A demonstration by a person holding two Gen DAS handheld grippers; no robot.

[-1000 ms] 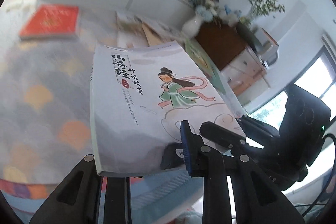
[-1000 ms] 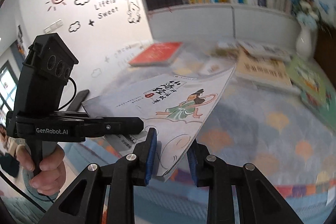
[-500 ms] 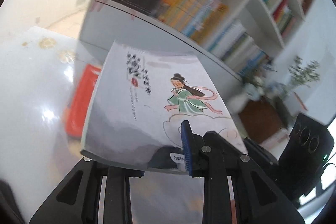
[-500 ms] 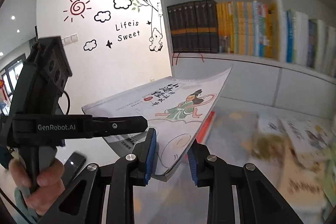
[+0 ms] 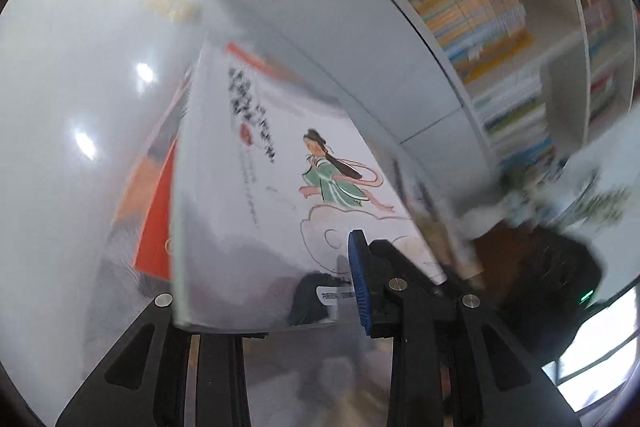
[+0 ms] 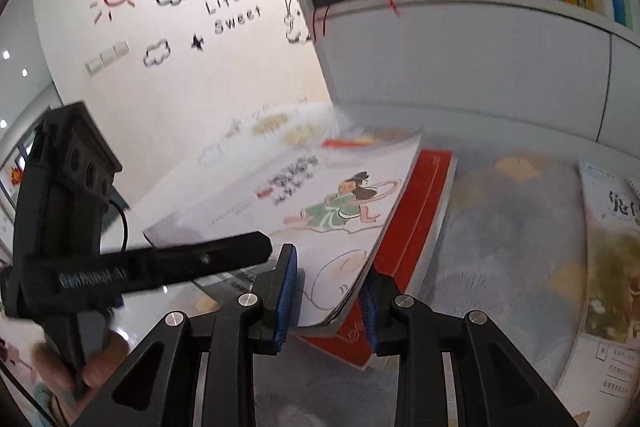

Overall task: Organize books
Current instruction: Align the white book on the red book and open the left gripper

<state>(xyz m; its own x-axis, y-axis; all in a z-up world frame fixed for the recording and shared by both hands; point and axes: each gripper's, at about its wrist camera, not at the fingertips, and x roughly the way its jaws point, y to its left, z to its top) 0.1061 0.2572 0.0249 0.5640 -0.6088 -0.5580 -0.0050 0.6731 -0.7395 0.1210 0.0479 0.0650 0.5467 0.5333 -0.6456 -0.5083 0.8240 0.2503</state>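
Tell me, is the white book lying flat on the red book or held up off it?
Held up and tilted. The white book is gripped by both grippers, its far edge raised above the red book, which lies flat beneath it.

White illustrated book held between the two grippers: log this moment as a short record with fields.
held item: white paperback book with a green-robed figure on its cover
left gripper: jaws shut on the book's near edge
right gripper: jaws shut on the book's corner
tilt: cover slanted, not flat
below: red hardcover book lying on the patterned tablecloth
background: white bookshelf, full of upright books
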